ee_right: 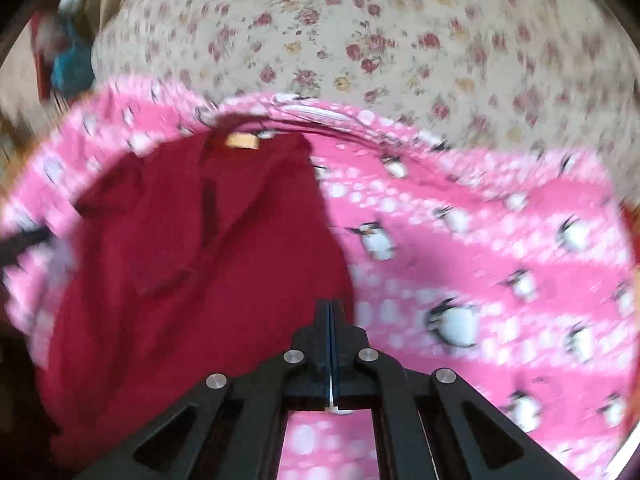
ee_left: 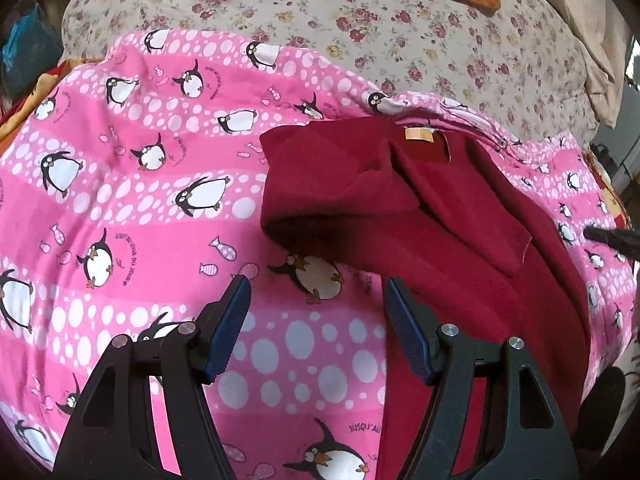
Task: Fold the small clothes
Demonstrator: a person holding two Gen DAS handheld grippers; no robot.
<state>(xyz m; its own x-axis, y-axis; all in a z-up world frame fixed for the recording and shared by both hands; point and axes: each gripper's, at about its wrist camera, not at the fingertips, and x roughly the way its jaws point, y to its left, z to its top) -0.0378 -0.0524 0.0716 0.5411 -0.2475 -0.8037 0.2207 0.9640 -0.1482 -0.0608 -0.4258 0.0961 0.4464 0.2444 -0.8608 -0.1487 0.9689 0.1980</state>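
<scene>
Floral sheet [ee_left: 400, 20] covers the bed; pink penguin blanket [ee_left: 120, 200] is spread on it. Red top [ee_left: 460, 240] lies on the blanket with a sleeve folded in across the body and a tan label [ee_left: 418, 135] at the neck. It looks like soft, light fleece: limp, likely to sag and drag, not slippery. Best taken by a hem corner or folded edge, pinching both layers. Left gripper [ee_left: 316, 304] hangs spread and empty, just beside the top's edge. Right gripper [ee_right: 332, 308] is pressed together at the opposite edge, view blurred; nothing is visible between its fingers.
</scene>
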